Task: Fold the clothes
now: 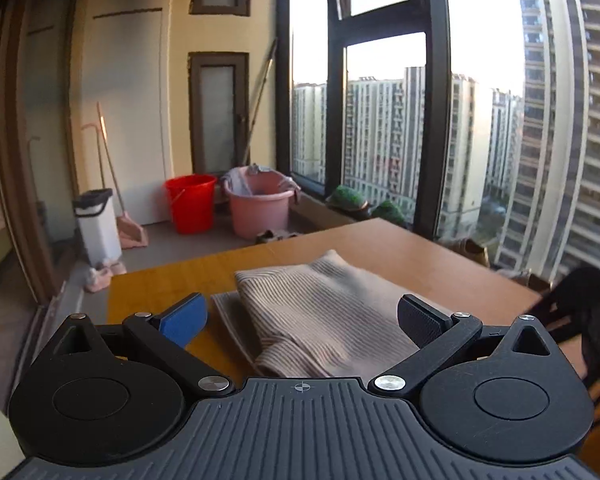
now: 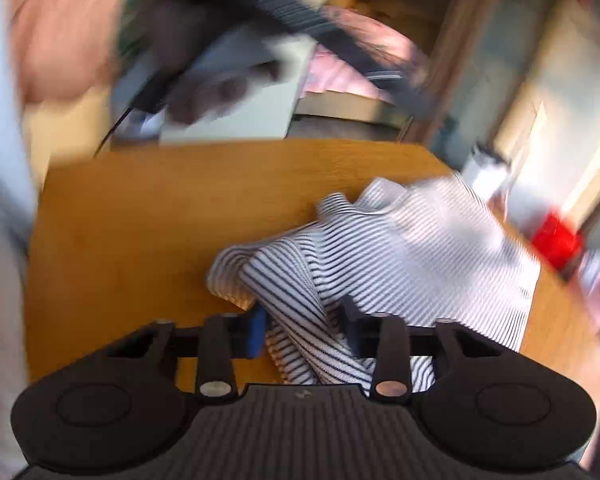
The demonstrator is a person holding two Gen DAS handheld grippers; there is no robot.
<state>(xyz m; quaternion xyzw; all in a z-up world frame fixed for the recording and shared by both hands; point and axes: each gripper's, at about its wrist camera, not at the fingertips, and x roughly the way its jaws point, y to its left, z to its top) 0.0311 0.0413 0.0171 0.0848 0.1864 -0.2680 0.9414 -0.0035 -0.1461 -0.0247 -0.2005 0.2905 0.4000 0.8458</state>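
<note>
A finely striped garment (image 1: 320, 308) lies folded on the wooden table (image 1: 420, 252), just below and ahead of my left gripper (image 1: 302, 320). That gripper hangs above it, open wide, with nothing between its blue pad (image 1: 184, 320) and black pad (image 1: 420, 320). The right wrist view is blurred by motion. In it, the black-and-white striped garment (image 2: 420, 232) lies rumpled on the table (image 2: 140, 220). A bunched fold of it runs between the fingers of my right gripper (image 2: 304, 330), which is shut on that fold.
Beyond the table's far edge stand a red bucket (image 1: 191, 202), a pink tub (image 1: 260, 200), a white bin (image 1: 96, 224) and a broom (image 1: 120, 200). Tall windows (image 1: 384, 120) fill the right. A blurred hand with a dark device (image 2: 188, 52) hovers past the table.
</note>
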